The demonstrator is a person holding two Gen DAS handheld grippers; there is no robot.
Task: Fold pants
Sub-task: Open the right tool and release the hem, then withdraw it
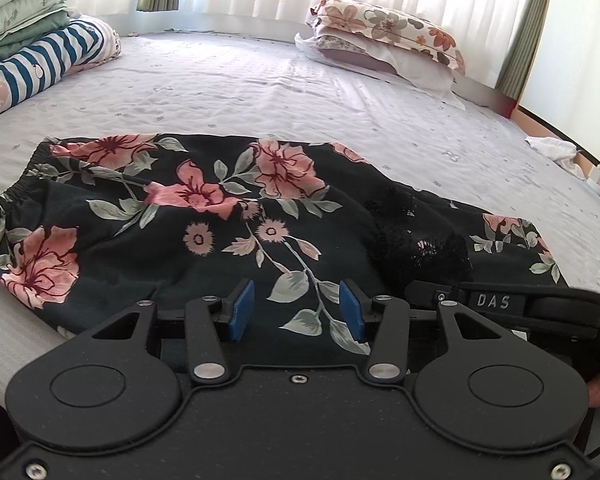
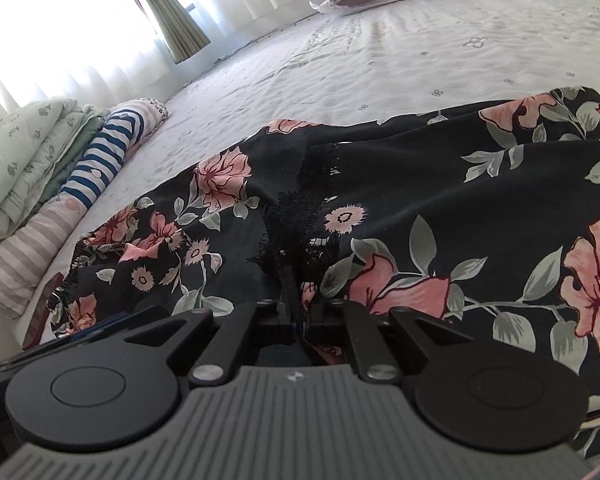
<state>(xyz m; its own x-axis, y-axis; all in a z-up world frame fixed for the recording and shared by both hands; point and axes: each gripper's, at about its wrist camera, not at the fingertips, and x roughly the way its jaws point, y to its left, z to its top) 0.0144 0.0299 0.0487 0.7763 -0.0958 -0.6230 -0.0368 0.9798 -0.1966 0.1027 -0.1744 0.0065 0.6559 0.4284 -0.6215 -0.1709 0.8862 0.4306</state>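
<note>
Black pants (image 1: 204,216) with pink flowers and grey leaves lie spread on the bed, elastic waistband at the left. A black lace hem (image 1: 416,236) lies folded over the cloth at the right. My left gripper (image 1: 296,310) is open, its blue pads (image 1: 242,308) just above the near edge of the pants, holding nothing. The right gripper's body (image 1: 500,306) shows beside it at the right. In the right wrist view my right gripper (image 2: 298,312) is shut on the pants (image 2: 440,200) at the lace hem (image 2: 300,232), low over the cloth.
The pants lie on a pale quilted bed sheet (image 1: 260,80). Two floral pillows (image 1: 384,36) lie at the far right. Folded bedding and a striped roll (image 1: 40,60) lie at the far left. Curtains hang behind. A white cloth (image 1: 552,148) lies at the right bed edge.
</note>
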